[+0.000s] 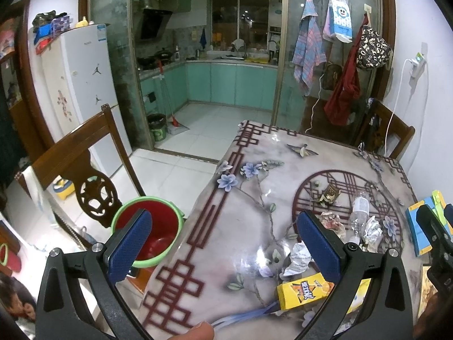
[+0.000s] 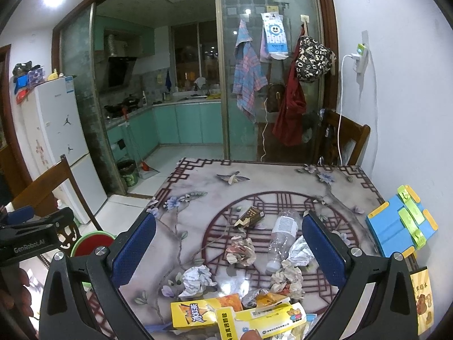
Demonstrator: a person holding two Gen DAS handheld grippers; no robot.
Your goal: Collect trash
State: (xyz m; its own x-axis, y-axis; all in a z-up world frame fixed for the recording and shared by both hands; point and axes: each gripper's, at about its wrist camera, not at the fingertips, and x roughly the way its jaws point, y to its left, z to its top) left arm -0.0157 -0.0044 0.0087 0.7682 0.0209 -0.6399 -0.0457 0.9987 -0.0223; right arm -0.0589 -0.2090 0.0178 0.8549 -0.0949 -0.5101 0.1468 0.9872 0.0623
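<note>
Trash lies on the patterned table point(image 2: 249, 189): a clear plastic bottle point(image 2: 280, 236), several crumpled paper balls point(image 2: 240, 250), a small brown carton point(image 2: 250, 215) and yellow snack boxes point(image 2: 198, 313) at the near edge. A red bucket with a green rim point(image 1: 147, 238) stands beside the table's left edge, on or next to a wooden chair point(image 1: 85, 170). My left gripper point(image 1: 223, 249) is open and empty, held over the table's left edge with the bucket behind its left finger. My right gripper point(image 2: 229, 252) is open and empty above the trash pile.
A blue and yellow holder point(image 2: 402, 226) sits at the table's right edge by the wall. A second chair point(image 2: 345, 138) stands at the far right. A white fridge point(image 1: 79, 85) is at the left. Behind a glass partition is a kitchen with a dark bin point(image 1: 157, 127).
</note>
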